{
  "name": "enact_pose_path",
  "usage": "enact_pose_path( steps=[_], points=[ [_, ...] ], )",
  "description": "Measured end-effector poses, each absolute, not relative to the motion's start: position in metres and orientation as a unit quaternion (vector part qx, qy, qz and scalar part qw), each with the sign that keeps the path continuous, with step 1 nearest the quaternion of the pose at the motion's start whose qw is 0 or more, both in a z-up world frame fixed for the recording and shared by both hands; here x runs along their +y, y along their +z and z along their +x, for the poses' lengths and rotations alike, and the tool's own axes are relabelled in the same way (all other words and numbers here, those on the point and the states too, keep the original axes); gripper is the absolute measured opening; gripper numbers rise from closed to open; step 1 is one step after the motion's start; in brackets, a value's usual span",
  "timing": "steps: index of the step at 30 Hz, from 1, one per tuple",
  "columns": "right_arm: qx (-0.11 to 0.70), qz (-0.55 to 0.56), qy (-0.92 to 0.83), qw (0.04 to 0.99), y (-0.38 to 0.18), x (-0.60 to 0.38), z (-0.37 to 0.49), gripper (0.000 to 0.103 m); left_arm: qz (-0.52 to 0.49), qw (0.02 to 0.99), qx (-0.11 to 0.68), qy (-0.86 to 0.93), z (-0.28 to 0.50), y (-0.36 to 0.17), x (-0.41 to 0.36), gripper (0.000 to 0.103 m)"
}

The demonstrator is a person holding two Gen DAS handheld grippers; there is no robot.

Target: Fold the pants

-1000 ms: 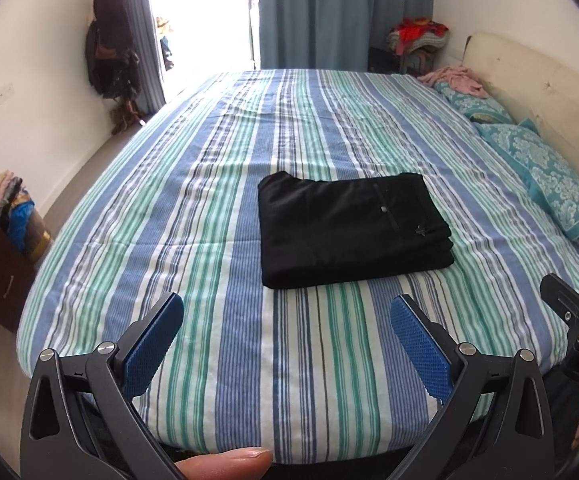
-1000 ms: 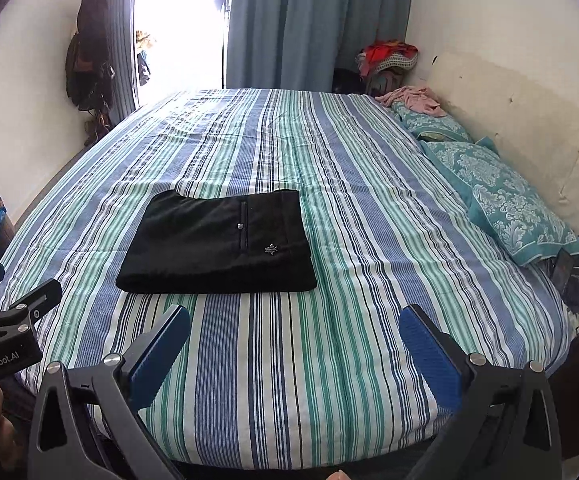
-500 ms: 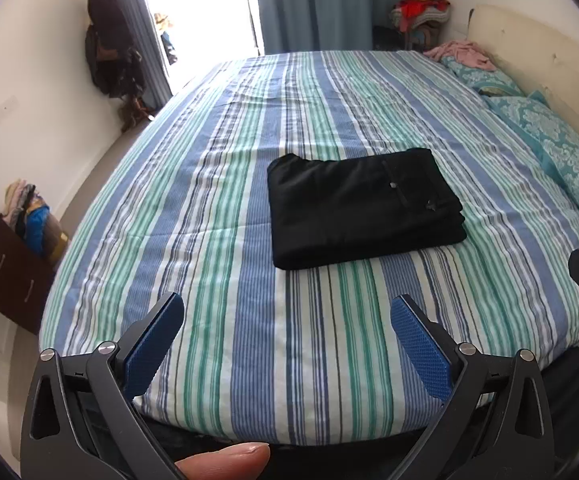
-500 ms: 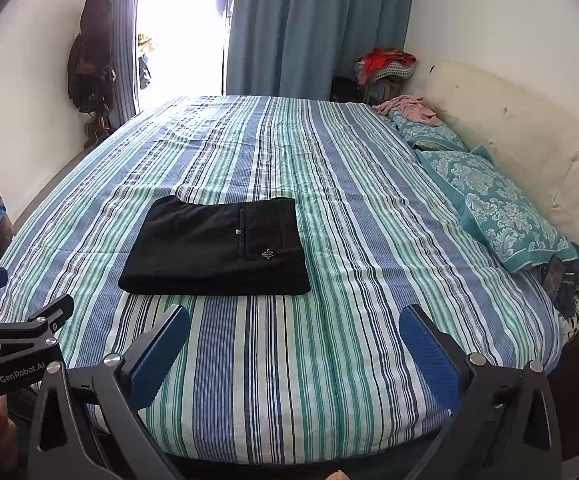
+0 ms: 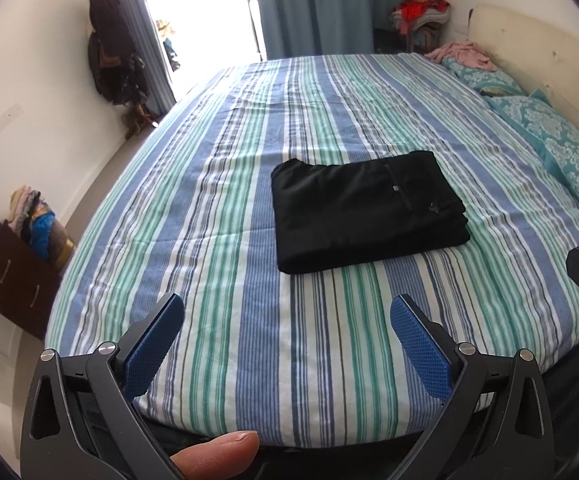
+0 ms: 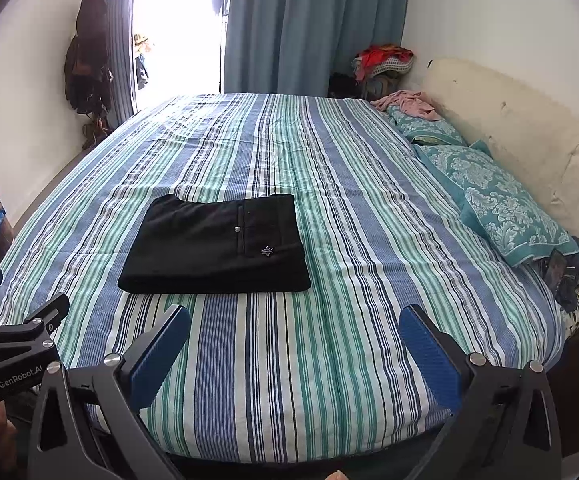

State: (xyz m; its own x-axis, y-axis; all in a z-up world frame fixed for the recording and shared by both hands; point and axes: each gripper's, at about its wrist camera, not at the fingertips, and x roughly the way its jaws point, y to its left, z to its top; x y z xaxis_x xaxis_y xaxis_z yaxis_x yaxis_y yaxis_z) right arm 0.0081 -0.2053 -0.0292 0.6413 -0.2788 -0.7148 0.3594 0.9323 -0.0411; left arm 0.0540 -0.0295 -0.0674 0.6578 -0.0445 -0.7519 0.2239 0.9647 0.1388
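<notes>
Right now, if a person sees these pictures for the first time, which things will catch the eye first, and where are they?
First the black pants, folded into a neat rectangle, lying flat on the near half of the striped bedspread. Next, the blue pads of the left gripper and the right gripper, both wide open and empty at the near edge of the bed. Then the teal pillows along the headboard on the right.
</notes>
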Motion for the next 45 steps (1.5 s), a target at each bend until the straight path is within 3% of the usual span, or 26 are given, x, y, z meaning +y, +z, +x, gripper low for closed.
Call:
enact_pose_path(
  steps=[45],
  points=[
    [0.361, 0.071, -0.129, 0.921, -0.005, -0.201, 0.000, 0.103, 0.099, 0.912, 0.393, -0.057, 0.045, -0.041, -0.027, 0.102]
  ],
)
